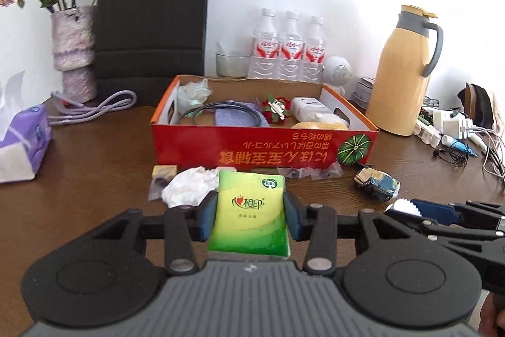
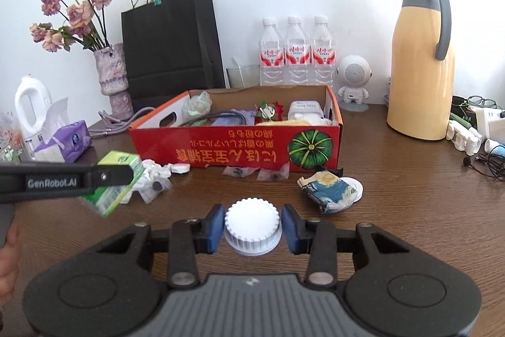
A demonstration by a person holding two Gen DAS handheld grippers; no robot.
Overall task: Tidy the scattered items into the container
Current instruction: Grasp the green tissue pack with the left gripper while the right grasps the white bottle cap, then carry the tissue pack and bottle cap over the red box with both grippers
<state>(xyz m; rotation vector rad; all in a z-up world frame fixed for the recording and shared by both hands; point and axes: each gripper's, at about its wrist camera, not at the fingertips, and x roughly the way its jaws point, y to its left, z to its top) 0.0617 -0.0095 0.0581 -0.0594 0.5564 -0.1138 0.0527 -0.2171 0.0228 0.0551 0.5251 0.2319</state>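
Here, tissue pack: we are holding the green tissue pack (image 1: 251,210) in the left hand-held gripper (image 1: 251,215), whose pads are pressing its two long sides; it is hanging clear of the surface (image 1: 94,179), in front of the red box (image 1: 265,144).
Tissue pack, handling: we are judging it light, soft and slick in its film wrap, so a mid-body pinch is suiting it best; squeezing harder would only be crumpling it.
White cap: we are carrying the ribbed white cap (image 2: 252,225) in the right hand-held gripper (image 2: 252,226), whose blue pads are closing on its rim from both sides, above the surface.
White cap, handling: we are reading it as stiff, light plastic; the ribs are giving good bite, yet the round edge could be rolling out of a loose hold.
Left behind: crumpled paper (image 1: 189,183), small clear packets (image 2: 255,172) and a blue-and-yellow wrapper (image 2: 328,188) are lying just before the box.
Box: it is already holding a cable, a red ornament and a white block.
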